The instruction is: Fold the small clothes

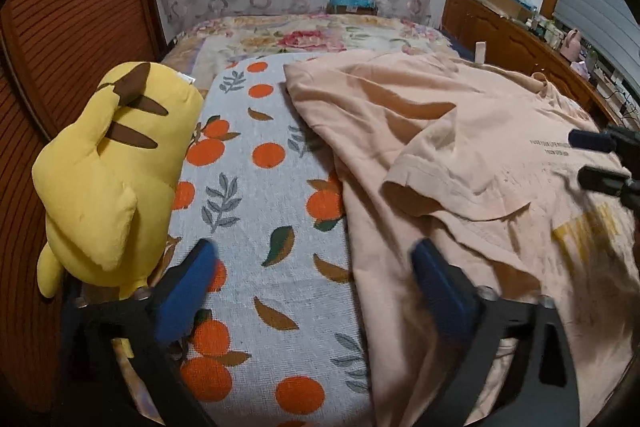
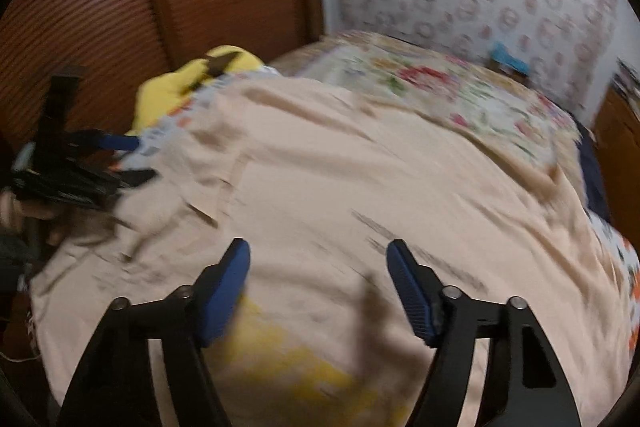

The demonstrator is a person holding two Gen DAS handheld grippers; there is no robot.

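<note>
A peach T-shirt (image 1: 460, 155) with yellow print and small dark text lies spread on the bed, one sleeve folded over its body. It fills the right wrist view (image 2: 340, 179), blurred. My left gripper (image 1: 316, 251) is open and empty, over the shirt's left edge and the orange-patterned cover. My right gripper (image 2: 318, 251) is open and empty just above the shirt's chest. It shows at the right edge of the left wrist view (image 1: 596, 159). The left gripper shows at the left of the right wrist view (image 2: 136, 159).
A yellow plush toy (image 1: 112, 167) lies at the bed's left edge against a brown slatted wardrobe (image 1: 60, 27). A white cover with oranges (image 1: 256, 187) lies under the shirt. A floral blanket (image 1: 304, 35) lies beyond. A wooden cabinet (image 1: 504, 27) stands at the right.
</note>
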